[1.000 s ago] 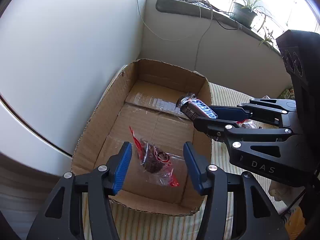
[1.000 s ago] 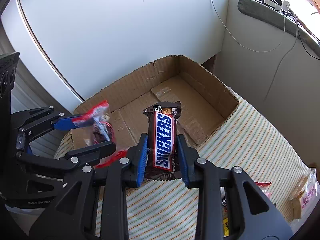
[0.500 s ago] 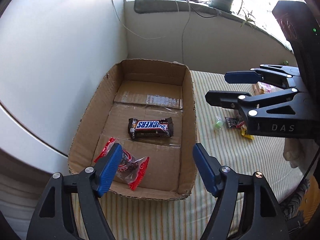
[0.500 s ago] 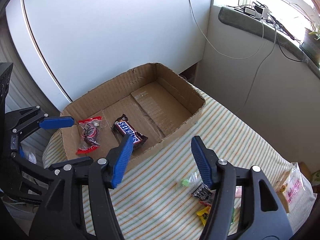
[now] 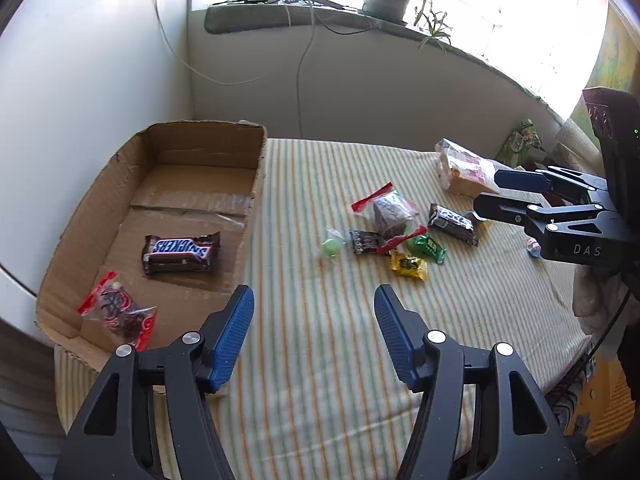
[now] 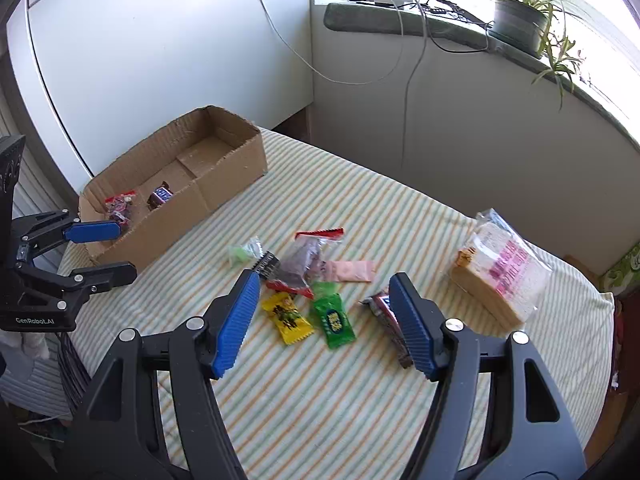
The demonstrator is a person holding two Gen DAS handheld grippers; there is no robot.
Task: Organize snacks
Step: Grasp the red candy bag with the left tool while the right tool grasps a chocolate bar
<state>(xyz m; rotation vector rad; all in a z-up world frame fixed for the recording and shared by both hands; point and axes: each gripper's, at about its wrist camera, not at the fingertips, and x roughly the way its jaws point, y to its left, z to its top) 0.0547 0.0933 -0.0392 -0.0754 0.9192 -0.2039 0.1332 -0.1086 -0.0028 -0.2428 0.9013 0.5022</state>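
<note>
A cardboard box (image 5: 256,184) (image 6: 224,196) sits at the table's left and holds a Snickers bar (image 5: 181,253) (image 6: 160,196) and a red-edged clear snack bag (image 5: 118,316) (image 6: 119,208). Several loose snacks lie mid-table: a red-edged clear bag (image 5: 390,210) (image 6: 306,258), a green candy (image 5: 331,246) (image 6: 240,254), yellow (image 5: 409,266) (image 6: 286,318) and green (image 5: 428,247) (image 6: 334,320) packets, and a dark bar (image 5: 454,222) (image 6: 386,312). My left gripper (image 5: 314,320) (image 6: 104,250) is open and empty beside the box. My right gripper (image 6: 324,312) (image 5: 500,194) is open and empty above the loose snacks.
A wrapped bread pack (image 5: 464,170) (image 6: 500,272) lies at the table's far right. The striped cloth (image 5: 320,380) covers the table. A white wall and cables stand behind the box. A windowsill with a potted plant (image 6: 520,20) runs along the back.
The right gripper let go of the Snickers bar into the box and the left let go of the red-edged bag there. Both grippers pulled back and swung right toward the loose snacks.
</note>
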